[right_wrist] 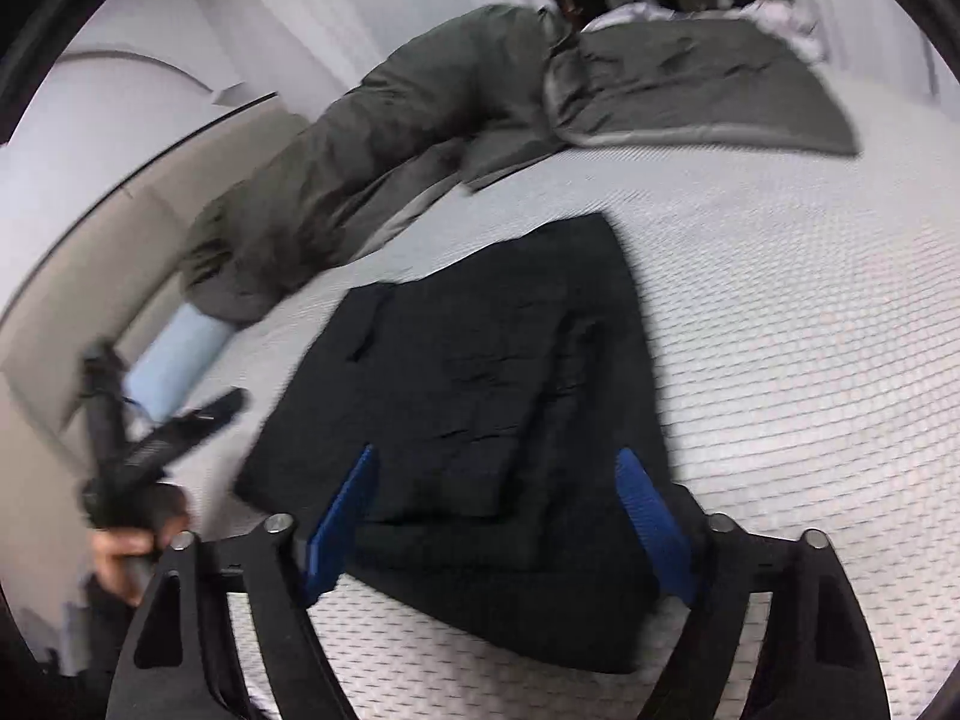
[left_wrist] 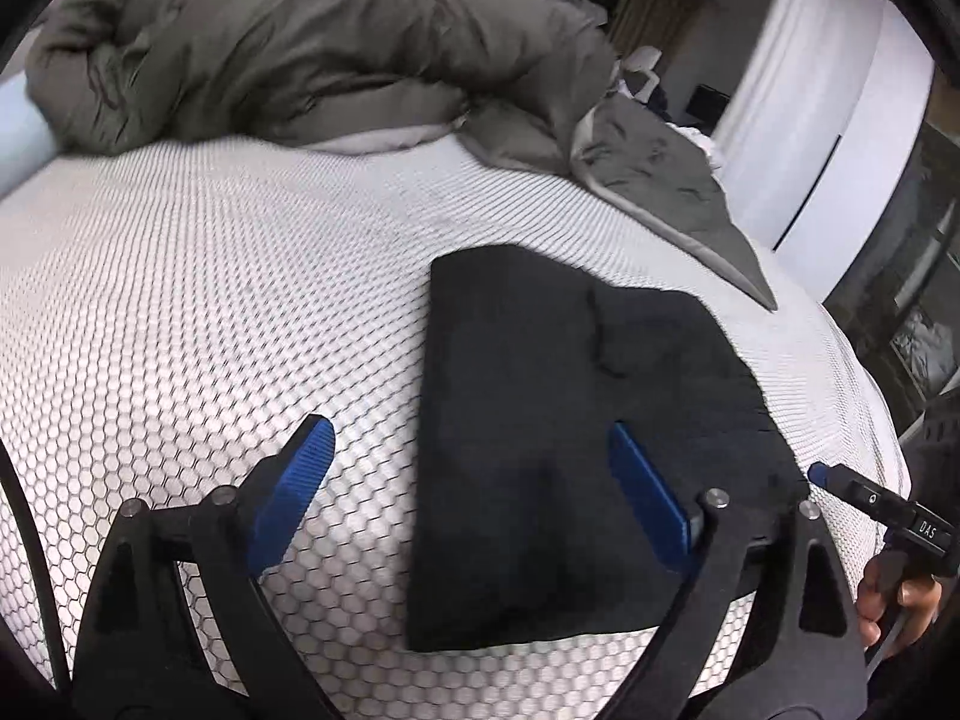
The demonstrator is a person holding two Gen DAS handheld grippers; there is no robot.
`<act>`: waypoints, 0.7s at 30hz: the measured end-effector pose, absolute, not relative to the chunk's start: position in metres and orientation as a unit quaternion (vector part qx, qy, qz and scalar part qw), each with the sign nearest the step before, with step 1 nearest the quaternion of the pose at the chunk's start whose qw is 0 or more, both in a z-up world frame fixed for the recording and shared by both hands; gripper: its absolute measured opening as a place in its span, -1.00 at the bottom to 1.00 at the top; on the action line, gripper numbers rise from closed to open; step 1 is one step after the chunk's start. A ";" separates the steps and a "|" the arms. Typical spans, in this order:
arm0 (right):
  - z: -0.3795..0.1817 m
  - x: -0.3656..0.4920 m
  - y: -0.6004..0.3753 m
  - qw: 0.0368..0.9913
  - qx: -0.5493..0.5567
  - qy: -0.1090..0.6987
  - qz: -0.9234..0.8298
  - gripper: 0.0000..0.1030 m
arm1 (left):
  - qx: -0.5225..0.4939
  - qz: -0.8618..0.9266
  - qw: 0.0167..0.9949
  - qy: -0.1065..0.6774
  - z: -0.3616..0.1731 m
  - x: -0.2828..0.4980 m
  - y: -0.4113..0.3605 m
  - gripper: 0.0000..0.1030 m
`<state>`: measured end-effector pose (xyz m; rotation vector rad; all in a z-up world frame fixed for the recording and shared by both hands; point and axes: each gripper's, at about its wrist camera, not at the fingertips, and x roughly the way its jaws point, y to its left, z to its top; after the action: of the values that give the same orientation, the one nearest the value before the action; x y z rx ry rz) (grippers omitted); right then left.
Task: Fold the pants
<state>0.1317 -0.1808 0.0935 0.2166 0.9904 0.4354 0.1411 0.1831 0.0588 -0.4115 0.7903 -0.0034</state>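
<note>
Bed: white mattress (left_wrist: pixel 210 300) with a honeycomb weave fills most of the view.
Pants: black pants (left_wrist: pixel 576 420), folded into a flat oblong, lie near the bed's right edge.
Left gripper: left gripper (left_wrist: pixel 471 450) hangs over the bed with its blue fingers (left_wrist: pixel 294 486) spread wide and nothing between them; the right finger is over the pants, the left over bare mattress.
Right gripper: right gripper (left_wrist: pixel 819 473) shows only a blue tip at the pants' right edge, with a hand (left_wrist: pixel 894 606) behind it.
Duvet: grey duvet (left_wrist: pixel 288 54) is bunched along the bed's far edge.
Pillow: pale blue pillow (left_wrist: pixel 21 132) pokes out at the far left corner.
</note>
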 end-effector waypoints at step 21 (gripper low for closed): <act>0.088 0.129 -0.174 0.858 0.058 0.485 0.158 -0.51 | -0.162 0.006 0.908 0.386 0.081 0.124 0.183 0.77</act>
<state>0.1294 -0.1737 0.0876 0.1214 1.0176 0.3322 0.1240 0.1827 0.0807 -0.3338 0.7970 0.0114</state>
